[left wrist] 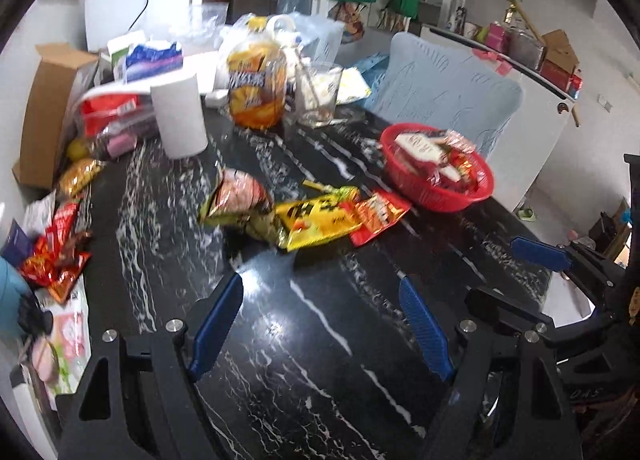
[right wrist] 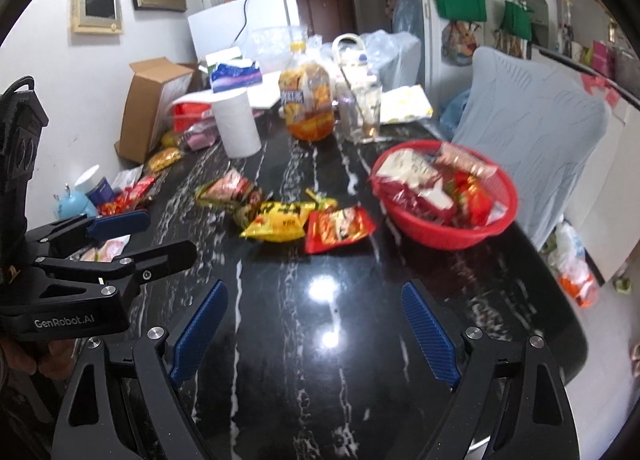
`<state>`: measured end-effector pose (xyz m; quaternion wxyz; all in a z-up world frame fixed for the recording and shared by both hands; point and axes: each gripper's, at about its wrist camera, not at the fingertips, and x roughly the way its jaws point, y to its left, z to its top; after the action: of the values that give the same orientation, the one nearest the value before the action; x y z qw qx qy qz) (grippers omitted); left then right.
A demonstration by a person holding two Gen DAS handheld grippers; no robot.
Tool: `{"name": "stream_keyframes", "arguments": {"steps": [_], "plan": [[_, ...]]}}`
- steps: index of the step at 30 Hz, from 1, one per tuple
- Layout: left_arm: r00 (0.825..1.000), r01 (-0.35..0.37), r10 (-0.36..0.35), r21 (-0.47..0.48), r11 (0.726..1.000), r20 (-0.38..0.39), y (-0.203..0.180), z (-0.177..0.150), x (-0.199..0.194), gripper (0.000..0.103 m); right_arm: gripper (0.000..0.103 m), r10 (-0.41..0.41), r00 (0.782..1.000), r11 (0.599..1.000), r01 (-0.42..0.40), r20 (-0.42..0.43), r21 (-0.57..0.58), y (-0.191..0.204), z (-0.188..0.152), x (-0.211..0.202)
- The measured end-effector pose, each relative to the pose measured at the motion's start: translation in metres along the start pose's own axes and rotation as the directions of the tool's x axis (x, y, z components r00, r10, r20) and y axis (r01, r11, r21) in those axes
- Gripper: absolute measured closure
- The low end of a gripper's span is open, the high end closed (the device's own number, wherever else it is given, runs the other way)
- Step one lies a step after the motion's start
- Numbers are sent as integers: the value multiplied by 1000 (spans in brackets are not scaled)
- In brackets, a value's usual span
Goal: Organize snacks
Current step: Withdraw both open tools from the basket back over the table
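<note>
Where the left wrist camera looks down, the left gripper point(left wrist: 320, 324) hangs spread and empty over the black marble-patterned table point(left wrist: 304, 360); a round red plastic basket point(left wrist: 438, 173) holds several snack packets, while a yellow foil snack packet point(left wrist: 316, 219) lies loose just beside it. From the right wrist view, the right gripper point(right wrist: 316, 332) is likewise spread, empty, the same basket point(right wrist: 444, 227) piled with packets, well ahead.

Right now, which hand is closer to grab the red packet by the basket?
Probably the right. The red packet lies ahead of the right tongs, nearest the red basket. The left tongs sit farther left; both are open and empty.
</note>
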<state>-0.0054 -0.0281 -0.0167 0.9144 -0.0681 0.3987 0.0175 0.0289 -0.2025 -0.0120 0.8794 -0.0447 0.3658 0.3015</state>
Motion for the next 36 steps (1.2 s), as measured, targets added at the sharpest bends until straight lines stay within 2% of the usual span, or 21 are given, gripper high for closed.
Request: {"name": "stream_keyframes", "arguments": {"steps": [6, 9, 29, 36], "plan": [[999, -7, 5, -50, 999, -36, 16, 1, 18, 23, 14, 18, 998, 1000, -17, -52, 10, 0, -4, 26], [999, -25, 23, -65, 998, -31, 22, 6, 24, 23, 14, 1, 998, 1000, -1, -70, 6, -3, -1, 38], [992, -121, 120, -46, 992, -28, 59, 66, 80, 23, 14, -13, 991, 999, 18, -130, 43, -31, 41, 113], [992, -128, 127, -29, 991, -25, 69, 81, 102, 23, 14, -25, 989, 999, 29, -144, 22, -31, 50, 141]]}}
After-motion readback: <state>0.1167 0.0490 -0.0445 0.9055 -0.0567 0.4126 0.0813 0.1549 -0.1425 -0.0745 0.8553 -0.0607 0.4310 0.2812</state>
